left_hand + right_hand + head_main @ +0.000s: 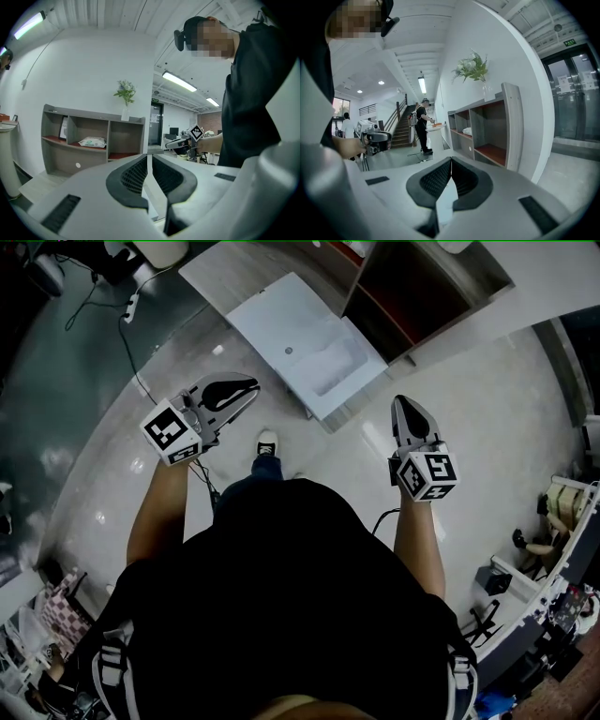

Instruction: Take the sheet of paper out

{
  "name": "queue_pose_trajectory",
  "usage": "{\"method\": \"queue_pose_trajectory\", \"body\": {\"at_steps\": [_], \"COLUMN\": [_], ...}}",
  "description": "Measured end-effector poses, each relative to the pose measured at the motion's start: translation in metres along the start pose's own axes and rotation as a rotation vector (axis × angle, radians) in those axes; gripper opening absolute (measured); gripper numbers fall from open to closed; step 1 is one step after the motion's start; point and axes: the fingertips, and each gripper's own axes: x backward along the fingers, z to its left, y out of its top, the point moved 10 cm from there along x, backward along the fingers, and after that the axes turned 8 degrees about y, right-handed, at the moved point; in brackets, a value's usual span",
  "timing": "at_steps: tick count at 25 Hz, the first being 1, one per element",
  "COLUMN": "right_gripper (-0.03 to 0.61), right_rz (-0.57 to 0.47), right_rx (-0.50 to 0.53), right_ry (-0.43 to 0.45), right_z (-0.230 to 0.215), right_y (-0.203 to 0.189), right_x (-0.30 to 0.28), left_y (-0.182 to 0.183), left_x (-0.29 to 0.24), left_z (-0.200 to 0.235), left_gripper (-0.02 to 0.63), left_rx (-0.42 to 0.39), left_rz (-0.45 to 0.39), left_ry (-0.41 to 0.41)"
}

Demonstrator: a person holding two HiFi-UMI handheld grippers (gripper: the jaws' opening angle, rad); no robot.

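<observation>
My left gripper point(246, 388) is held out in front of me, shut, with nothing between its jaws; in the left gripper view the dark pads point(136, 174) meet along one line. My right gripper point(403, 406) is also shut and empty, its pads point(461, 176) touching. Both point toward a grey shelf unit point(93, 140) with open compartments, still some way off. A flat framed sheet-like thing point(63, 127) leans in the shelf's left compartment; I cannot tell whether it is the paper. Each gripper shows in the other's view, the right gripper point(183, 141) and the left gripper point(375, 138).
A white low table point(309, 343) stands on the floor between me and the shelf point(422, 287). A pale packet point(92, 142) lies in the middle compartment, and a vase with a plant point(125, 98) stands on top. Another person point(423, 124) stands by a counter beyond. Cables point(141, 381) cross the floor at left.
</observation>
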Motion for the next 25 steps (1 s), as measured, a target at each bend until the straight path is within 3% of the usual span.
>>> {"method": "queue_pose_trajectory", "body": {"at_steps": [25], "right_gripper": [0.012], "right_rz": [-0.014], "right_rx": [-0.017], "right_ry": [-0.139], "right_z": [0.000], "right_y": [0.037], "right_x": [-0.051], "left_y": [0.015], "left_x": [-0.044], "left_z": [0.101], "left_gripper": [0.034], "left_rx": [-0.061], "left_rz": [0.016], "left_ry": [-0.157]}}
